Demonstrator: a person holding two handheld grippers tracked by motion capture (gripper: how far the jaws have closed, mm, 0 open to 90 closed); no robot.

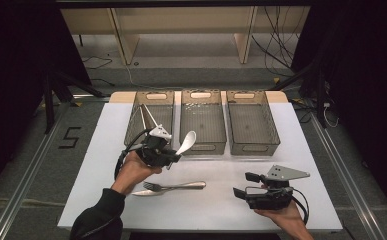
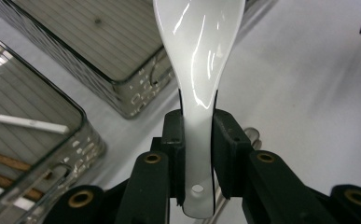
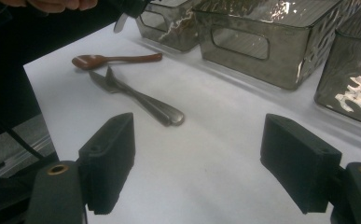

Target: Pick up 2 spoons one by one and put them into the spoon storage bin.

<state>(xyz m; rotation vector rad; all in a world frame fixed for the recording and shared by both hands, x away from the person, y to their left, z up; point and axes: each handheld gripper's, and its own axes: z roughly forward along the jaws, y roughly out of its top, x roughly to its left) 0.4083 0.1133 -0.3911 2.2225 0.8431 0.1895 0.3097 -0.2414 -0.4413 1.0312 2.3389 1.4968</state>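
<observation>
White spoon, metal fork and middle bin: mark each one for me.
white spoon (image 2: 199,60), left gripper view, on its bowl above the jaws.
metal fork (image 3: 141,100), right gripper view, on the handle.
middle bin (image 1: 202,146), high view, on its near wall.

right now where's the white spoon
The white spoon is clamped by its handle in the left gripper, held above the table at the left of the high view, just in front of the middle bin.
</observation>
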